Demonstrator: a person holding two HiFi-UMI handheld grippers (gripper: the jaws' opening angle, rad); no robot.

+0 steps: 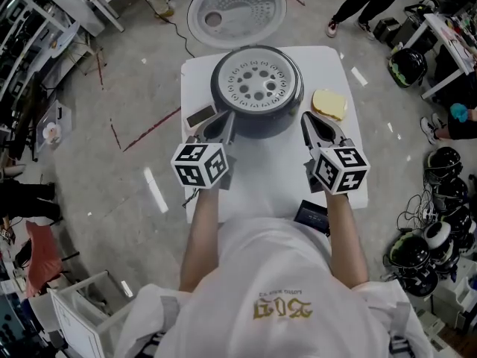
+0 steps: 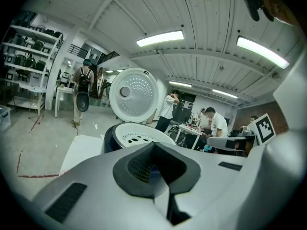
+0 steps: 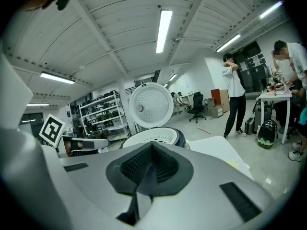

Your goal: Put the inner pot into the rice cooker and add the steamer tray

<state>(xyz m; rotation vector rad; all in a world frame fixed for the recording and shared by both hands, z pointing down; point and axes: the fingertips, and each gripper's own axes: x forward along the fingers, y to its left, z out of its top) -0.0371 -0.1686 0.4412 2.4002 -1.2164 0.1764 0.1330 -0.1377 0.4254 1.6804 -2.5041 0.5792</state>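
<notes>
The steamer tray point(image 1: 257, 83) sits in the rice cooker point(image 1: 257, 121), upper centre on the bench point(image 1: 272, 177). The left gripper point(image 1: 222, 123) and right gripper point(image 1: 308, 121), both closed and empty, flank its near edge, equally close.

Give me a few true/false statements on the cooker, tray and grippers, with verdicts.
1. The steamer tray sits in the top of the rice cooker. True.
2. The cooker's lid is closed. False: it stands open behind the cooker.
3. The left gripper grips the tray. False: its jaws are together on nothing, short of the cooker.
4. The right gripper is shut and empty. True.
5. The yellow item lies on the left gripper's side of the cooker. False: it lies on the right gripper's side.
</notes>
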